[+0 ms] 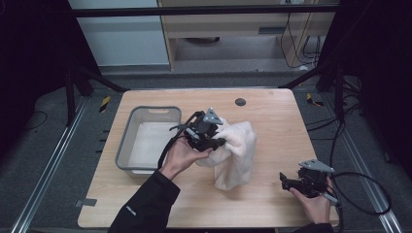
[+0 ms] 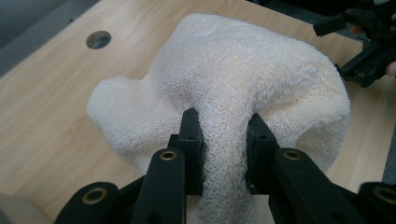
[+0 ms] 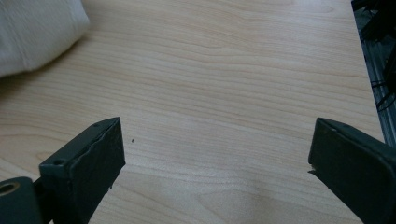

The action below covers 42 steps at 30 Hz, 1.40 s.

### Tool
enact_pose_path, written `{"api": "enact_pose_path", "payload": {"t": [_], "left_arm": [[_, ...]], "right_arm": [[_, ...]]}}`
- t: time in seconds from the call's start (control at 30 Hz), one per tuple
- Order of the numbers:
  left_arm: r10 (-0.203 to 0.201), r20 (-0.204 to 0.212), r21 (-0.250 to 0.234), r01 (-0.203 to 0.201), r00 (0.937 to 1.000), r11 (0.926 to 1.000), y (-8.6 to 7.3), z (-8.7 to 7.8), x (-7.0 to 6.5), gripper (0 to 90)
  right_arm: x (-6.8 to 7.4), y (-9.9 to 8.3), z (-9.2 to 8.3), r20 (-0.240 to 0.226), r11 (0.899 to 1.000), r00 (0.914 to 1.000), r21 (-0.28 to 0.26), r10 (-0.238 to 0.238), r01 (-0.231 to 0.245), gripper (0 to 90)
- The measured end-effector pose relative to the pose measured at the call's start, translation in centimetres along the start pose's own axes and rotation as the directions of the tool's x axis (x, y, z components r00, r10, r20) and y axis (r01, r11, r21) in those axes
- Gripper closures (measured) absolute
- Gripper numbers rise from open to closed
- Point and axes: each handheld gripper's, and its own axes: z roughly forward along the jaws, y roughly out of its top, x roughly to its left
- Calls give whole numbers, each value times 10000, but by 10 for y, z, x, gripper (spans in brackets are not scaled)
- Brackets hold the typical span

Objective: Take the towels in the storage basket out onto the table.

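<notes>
A light wooden table [image 1: 272, 121] stands on a dark grey floor, with black frame poles on either side and pale cabinets beyond its far edge. A small round hole [image 1: 240, 102] sits near that far edge. A cream towel [image 1: 235, 150] is heaped near the table's middle; just left of the towel lies a grey plastic bin [image 1: 127, 141]. The left gripper [image 2: 219, 128] has its jaws clamped on a fold of the towel. The right gripper [image 3: 217, 149] hovers near the table's front right corner, well apart from the towel, jaws wide apart above bare wood
</notes>
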Motion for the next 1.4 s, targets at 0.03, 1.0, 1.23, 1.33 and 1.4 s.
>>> {"api": "enact_pose_path", "payload": {"t": [0.03,1.0,1.23,1.33,1.4], "left_arm": [[5,68,40,-5,10000,10000,-1,4,-1,728],[309,798,869,-378,9963,9955,-27,74,-32,648],[398,997,953,-493,9942,9942,-34,80,-33,585],[354,971,893,-441,9946,9950,-36,81,-33,551],[342,911,836,-418,9953,9956,-36,80,-33,518]], "right_arm": [[-1,-1,0,-10,9999,9999,-32,123,-123,45],[-9,-6,2,416,9991,9983,122,412,-417,46],[-10,-6,2,495,9987,9976,118,487,-493,46],[-11,-6,2,498,9987,9976,110,488,-494,45],[-11,-6,2,494,9986,9975,101,506,-511,45]]}}
